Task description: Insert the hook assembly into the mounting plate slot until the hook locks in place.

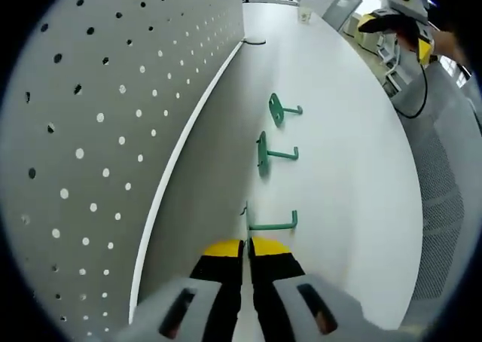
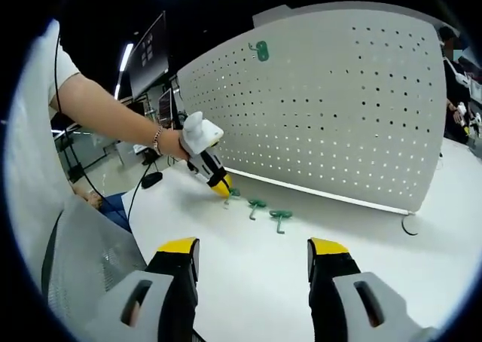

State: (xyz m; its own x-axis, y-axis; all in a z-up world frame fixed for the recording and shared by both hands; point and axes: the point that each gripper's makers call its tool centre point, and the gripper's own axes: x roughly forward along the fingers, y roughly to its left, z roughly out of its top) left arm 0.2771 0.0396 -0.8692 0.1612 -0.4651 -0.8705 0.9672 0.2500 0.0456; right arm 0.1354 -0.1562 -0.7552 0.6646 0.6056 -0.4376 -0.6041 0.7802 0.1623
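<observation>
three green hooks lie in a row on the white tabletop (image 1: 354,169) beside the pegboard (image 1: 113,93): nearest hook (image 1: 273,224), middle hook (image 1: 265,154), far hook (image 1: 279,110). a fourth hook (image 2: 260,50) hangs on the pegboard. left gripper (image 1: 247,245) jaws narrow, pinching the nearest hook's plate. right gripper (image 2: 252,253) jaws wide, holding nothing.

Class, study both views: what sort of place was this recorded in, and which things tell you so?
Probably an office or lab workspace. A long white table holds green hooks beside a standing white pegboard; monitors and ceiling strip lights show behind, and a mesh chair stands at the table's edge.
</observation>
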